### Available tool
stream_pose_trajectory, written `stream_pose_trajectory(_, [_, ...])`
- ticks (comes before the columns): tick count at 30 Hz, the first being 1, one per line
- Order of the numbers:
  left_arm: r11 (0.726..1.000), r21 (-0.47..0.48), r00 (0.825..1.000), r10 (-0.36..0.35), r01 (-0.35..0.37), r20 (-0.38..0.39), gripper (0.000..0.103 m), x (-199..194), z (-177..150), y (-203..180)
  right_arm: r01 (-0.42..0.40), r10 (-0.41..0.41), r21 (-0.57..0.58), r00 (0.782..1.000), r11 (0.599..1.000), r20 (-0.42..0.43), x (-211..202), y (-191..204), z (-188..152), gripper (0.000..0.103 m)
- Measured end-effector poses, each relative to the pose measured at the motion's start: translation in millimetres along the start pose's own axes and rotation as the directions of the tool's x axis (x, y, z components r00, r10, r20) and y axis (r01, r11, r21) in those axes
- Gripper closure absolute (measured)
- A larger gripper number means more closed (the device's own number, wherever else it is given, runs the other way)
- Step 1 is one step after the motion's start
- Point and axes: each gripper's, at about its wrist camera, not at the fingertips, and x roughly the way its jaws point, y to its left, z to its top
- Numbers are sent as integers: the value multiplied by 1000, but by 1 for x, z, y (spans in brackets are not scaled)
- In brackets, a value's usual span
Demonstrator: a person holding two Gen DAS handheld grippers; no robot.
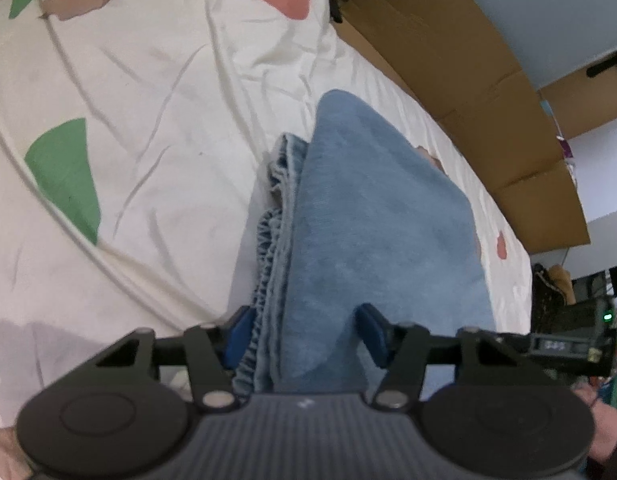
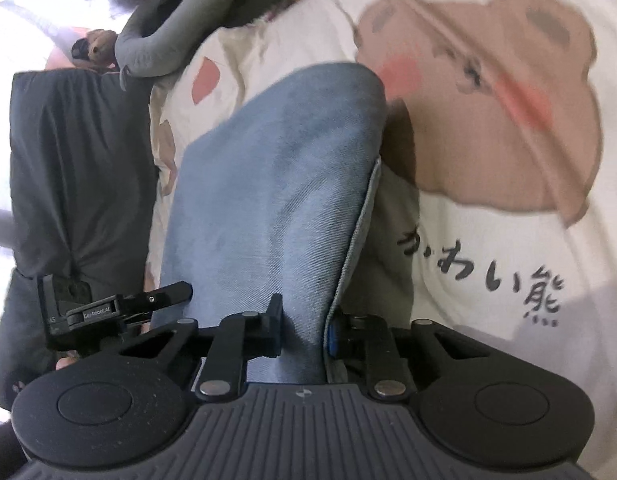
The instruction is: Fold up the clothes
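Below, a white duvet point(image 1: 156, 92) printed with a bear and coloured patches carries the folded blue denim garment point(image 1: 372, 216), which runs from 6 toward 12 o'clock in both wrist views. Left gripper point(image 1: 306, 334), pitched downward, stands half open astride the denim's gathered hem. Right gripper point(image 2: 304, 328), likewise tilted down, is pinched narrowly onto a denim fold.

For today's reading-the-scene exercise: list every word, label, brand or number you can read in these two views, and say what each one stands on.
"かわい熊": black brush-style lettering on the white bed cover, below its brown bear print.
"GerRobot.AI", as far as it can be made out: small white print on the other gripper seen in the right wrist view.
Digits on a small display in the left wrist view: too blurred to read.
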Motion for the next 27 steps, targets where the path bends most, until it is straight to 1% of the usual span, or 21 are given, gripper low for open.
stream_pose_trajectory(4, [1000,12,1000,-9,9,-1,47,2,-2,-10,15,-15,-14,1000,1000,14,-17,7,6,84])
stream_pose_trajectory(10, [999,31,999,-33,33,-3,47,22,-6,-40,39,-38,-11,997,999,63,-53,-5,16,84])
stream_pose_trajectory(16, [995,61,996,-81,83,-25,49,53,-8,-81,72,-76,37,990,997,118,-98,-39,20,84])
stream_pose_trajectory(20, [992,92,996,-82,86,-41,49,72,-12,-114,86,-97,77,983,993,154,-127,-64,21,84])
stream_pose_trajectory(24, [989,103,992,-104,111,-67,52,89,-13,-139,95,-115,113,975,989,190,-154,-89,23,84])
stream_pose_trajectory(27, [985,122,989,-113,124,-92,54,101,-13,-155,112,-130,100,971,989,198,-169,-100,24,84])
